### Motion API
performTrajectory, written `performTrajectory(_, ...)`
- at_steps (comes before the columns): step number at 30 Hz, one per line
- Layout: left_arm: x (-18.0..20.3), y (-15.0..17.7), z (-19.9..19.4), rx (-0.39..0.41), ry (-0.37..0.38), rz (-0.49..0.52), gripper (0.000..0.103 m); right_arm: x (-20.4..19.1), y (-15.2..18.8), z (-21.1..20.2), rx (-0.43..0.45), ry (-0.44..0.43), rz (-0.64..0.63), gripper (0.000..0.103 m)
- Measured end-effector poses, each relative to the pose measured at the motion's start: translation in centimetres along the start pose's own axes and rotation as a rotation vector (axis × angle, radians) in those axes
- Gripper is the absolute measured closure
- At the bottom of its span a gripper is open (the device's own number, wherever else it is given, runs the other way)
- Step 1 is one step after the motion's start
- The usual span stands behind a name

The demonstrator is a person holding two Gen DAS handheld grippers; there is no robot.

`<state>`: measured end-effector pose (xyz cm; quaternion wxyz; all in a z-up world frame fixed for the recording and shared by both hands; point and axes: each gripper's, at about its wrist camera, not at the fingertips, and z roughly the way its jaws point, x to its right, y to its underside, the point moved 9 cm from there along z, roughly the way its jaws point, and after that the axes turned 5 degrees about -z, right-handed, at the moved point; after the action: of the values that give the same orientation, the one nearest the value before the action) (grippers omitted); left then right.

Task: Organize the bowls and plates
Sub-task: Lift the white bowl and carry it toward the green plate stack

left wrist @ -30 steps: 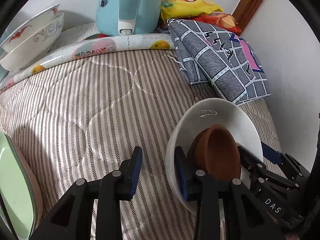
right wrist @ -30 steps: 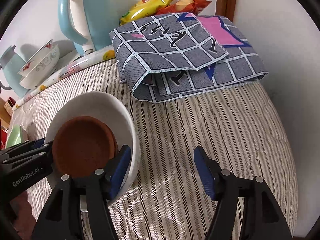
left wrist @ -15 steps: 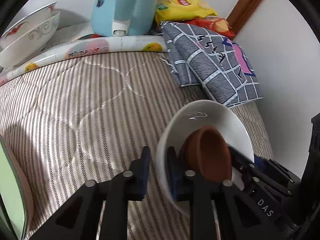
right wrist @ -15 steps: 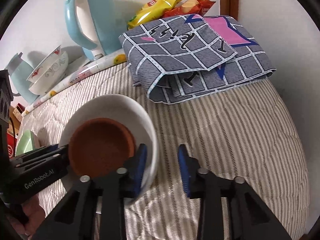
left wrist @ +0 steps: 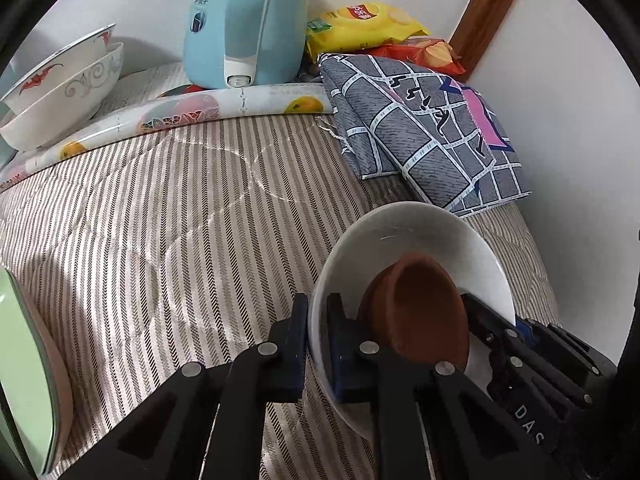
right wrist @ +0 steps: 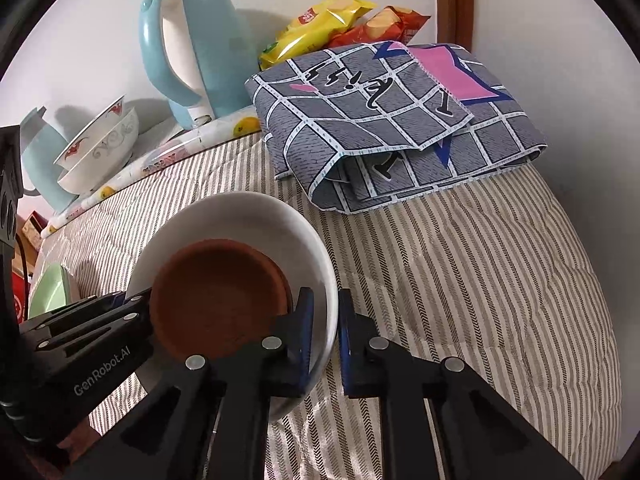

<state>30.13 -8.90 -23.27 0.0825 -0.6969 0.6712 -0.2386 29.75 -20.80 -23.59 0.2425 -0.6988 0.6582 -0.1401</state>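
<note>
The left gripper (left wrist: 318,344) pinches the near rim of a wide, shallow white ceramic bowl (left wrist: 416,240), one finger outside the wall and one inside. The right gripper (right wrist: 323,338) clamps the opposite rim of the same bowl in the same way, so both tools are closed on it from facing sides. A two-sided hold probably suits the load: a smaller brown terracotta-coloured dish (right wrist: 218,296) sits inside the white bowl, and a single pinch on a thin rim could let the pair tip.

The bowl sits tilted over the striped quilted bedcover (left wrist: 160,220); whether its base touches the cloth cannot be told. It lies near a folded grey checked cloth (right wrist: 400,120), which is well clear of the grippers.

Two patterned white bowls (left wrist: 60,92), already nested, stand at the far left beside a pale blue electric kettle (left wrist: 244,20). A pale green plate (left wrist: 24,380) shows at the left edge. The nested pair in hand seems likely to go toward one of these groups, so the hold should stay level while it travels.
</note>
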Motion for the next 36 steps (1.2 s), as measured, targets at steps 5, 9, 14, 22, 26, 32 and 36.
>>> performTrajectory(5,-0.1,0.4,-0.3,-0.004,-0.001,-0.005,0.094,0.0,0.3,-0.4,-0.001,-0.004,0.012,0.093)
performTrajectory(9,-0.3,0.8,-0.8,-0.003,-0.004,-0.012,0.094,-0.3,0.7,-1.0,0.0,-0.004,0.016,0.093)
performTrajectory(14,-0.5,1.2,-1.7,0.003,-0.004,-0.016,0.094,-0.7,1.1,-1.8,0.006,-0.008,0.019,0.093)
performTrajectory(22,-0.7,1.4,-4.0,0.021,-0.011,-0.011,0.095,-1.6,1.3,-3.8,0.026,-0.011,0.017,0.093)
performTrajectory(26,-0.7,1.4,-5.2,0.04,-0.009,-0.01,0.095,-2.1,1.3,-4.9,0.043,-0.009,0.01,0.093)
performTrajectory(32,-0.8,1.4,-7.1,0.061,-0.007,-0.008,0.095,-2.6,1.2,-6.6,0.067,-0.017,0.015,0.093)
performTrajectory(36,-1.1,1.5,-8.2,0.075,-0.007,-0.009,0.095,-3.2,1.2,-7.6,0.081,-0.02,0.01,0.093)
